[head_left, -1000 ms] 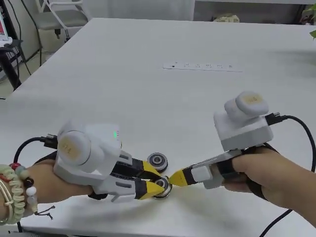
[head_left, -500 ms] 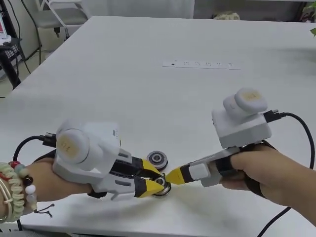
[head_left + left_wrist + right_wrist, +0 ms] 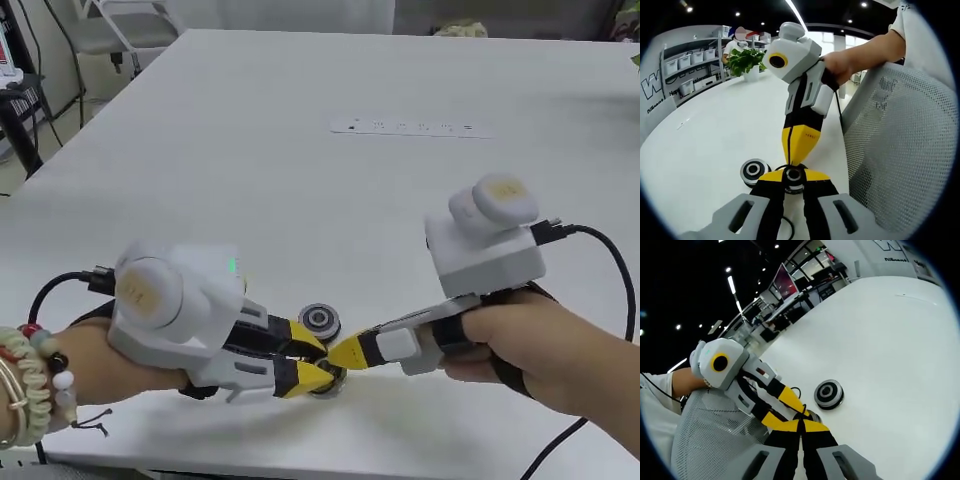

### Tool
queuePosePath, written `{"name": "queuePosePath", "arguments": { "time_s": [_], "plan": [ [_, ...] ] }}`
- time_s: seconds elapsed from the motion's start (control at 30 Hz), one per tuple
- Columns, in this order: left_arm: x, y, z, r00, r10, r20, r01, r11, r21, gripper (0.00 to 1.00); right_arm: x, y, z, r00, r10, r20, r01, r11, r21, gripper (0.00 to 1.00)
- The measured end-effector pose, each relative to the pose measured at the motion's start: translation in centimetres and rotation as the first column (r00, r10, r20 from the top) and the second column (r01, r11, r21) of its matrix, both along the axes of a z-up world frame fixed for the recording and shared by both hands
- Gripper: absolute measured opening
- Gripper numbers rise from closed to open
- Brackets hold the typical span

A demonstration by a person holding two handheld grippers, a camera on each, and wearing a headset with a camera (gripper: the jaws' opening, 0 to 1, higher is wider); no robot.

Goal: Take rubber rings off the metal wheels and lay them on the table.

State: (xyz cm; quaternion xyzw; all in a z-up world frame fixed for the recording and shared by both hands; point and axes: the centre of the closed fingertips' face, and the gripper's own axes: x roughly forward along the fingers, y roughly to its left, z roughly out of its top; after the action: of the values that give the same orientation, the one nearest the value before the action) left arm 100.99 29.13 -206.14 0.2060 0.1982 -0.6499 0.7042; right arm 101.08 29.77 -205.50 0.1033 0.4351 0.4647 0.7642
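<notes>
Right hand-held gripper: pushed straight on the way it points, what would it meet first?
The small metal wheel clamped in the left hand-held gripper. The right hand-held gripper looks to have its closed tips right at it, though contact is hard to judge.

Bright, even light from ceiling lamps (image 3: 799, 15) whitens the table (image 3: 300, 180); soft, faint shadows lie by its near edge. Head view is sharp; both gripper views bend strongly at their edges, ceilings dark.
</notes>
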Motion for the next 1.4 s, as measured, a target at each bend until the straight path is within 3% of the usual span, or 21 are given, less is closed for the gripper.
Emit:
{"name": "queuePosePath", "arguments": {
  "time_s": [0.23,0.53,0.7,0.77,0.83,0.97,1.1,1.23,1.4],
  "plan": [
    [0.0,0.0,0.0,1.0,0.005,-0.006,-0.005,1.0,0.01,0.08,-0.3,-0.6,-0.9,1.0,0.004,0.007,-0.004,0.998,-0.061,0.0],
    [0.0,-0.1,0.1,1.0,0.0,-0.002,0.0,0.999,0.055,0.09,-0.2,-0.5,-1.0,1.0,-0.001,0.007,0.002,0.998,-0.055,0.0],
    [-0.6,-0.3,1.0,0.999,-0.034,-0.009,0.035,0.998,0.043,0.23,-0.1,-0.5,-1.0,1.0,-0.007,0.006,0.008,0.999,-0.054,0.0],
    [-0.9,-0.4,1.7,0.998,-0.023,-0.059,0.024,1.0,0.017,0.32,0.0,-0.6,-1.0,1.0,-0.008,0.005,0.009,0.999,-0.053,0.0],
    [-0.9,-0.2,2.3,0.999,-0.035,-0.036,0.036,0.999,0.015,0.39,0.1,-0.5,-1.0,1.0,-0.009,0.004,0.009,0.999,-0.051,0.0],
    [-1.2,0.3,3.3,0.998,-0.052,-0.028,0.053,0.998,0.022,0.51,0.2,-0.6,-0.8,1.0,-0.008,0.011,0.009,0.999,-0.054,0.0],
    [-1.2,0.7,5.1,0.998,-0.053,-0.018,0.053,0.998,0.016,0.72,0.7,-0.9,-0.2,0.999,-0.038,0.014,0.039,0.999,-0.031,0.0],
    [-1.0,1.1,7.0,0.999,-0.032,-0.017,0.032,0.999,-0.005,0.79,0.9,-1.3,0.1,0.998,-0.062,0.015,0.062,0.998,-0.023,0.0],
    [-1.1,2.6,8.7,0.999,-0.017,0.046,0.017,1.0,0.013,0.93,1.1,-1.5,0.9,0.997,-0.062,0.049,0.063,0.998,-0.025,0.0]
  ]
}}
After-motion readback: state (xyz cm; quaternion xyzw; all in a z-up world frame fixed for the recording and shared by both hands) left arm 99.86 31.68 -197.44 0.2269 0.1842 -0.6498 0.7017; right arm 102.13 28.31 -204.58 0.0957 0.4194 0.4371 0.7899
